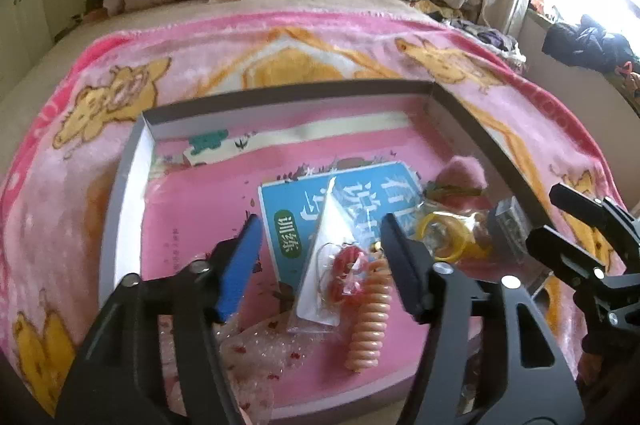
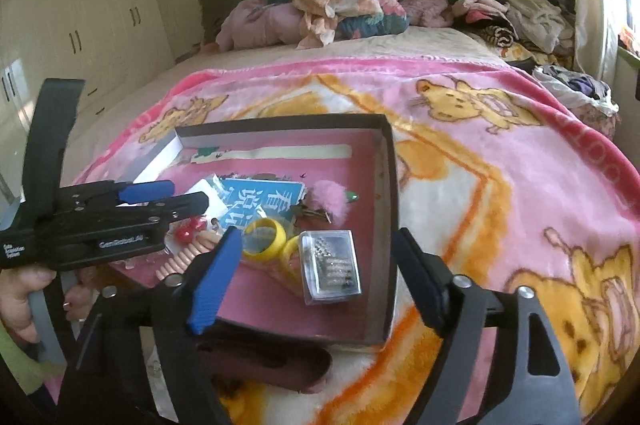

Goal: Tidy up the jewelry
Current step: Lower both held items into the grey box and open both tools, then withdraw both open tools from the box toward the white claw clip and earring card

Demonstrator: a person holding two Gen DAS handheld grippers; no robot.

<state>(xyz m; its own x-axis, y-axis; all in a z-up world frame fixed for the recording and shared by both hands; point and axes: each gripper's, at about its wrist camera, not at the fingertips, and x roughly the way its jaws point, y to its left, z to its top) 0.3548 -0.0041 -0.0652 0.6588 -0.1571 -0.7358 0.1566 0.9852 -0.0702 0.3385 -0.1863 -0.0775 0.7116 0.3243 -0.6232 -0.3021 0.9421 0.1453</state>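
Between our left gripper's (image 1: pixel 320 265) spread fingers lies a white card with red earrings (image 1: pixel 326 277), flat on the box floor and untouched by either pad, so these jaws stand open and empty. Just beside the card on its right rests a peach spiral hair tie (image 1: pixel 370 317), and under the card's far end sits a blue booklet (image 1: pixel 308 209) with white characters. Our right gripper (image 2: pixel 316 281) also stands wide open with nothing between its pads; its blue finger (image 2: pixel 214 281) hangs over the near left part of the box and its dark finger sits outside the box's right wall, above the blanket. Framed between those fingers we see a clear plastic case (image 2: pixel 330 267) of small sparkling pieces, and touching its left side two yellow bangles (image 2: pixel 266 237). Farther in lies a pink fluffy pom-pom (image 2: pixel 328 201) on a bunch of keys. All of these rest inside a shallow dark-rimmed box (image 2: pixel 390 185) with a pink floor, which sits on a pink cartoon-print blanket (image 2: pixel 500 185) spread over a bed. Clothes (image 2: pixel 340 5) are piled at the head of the bed.
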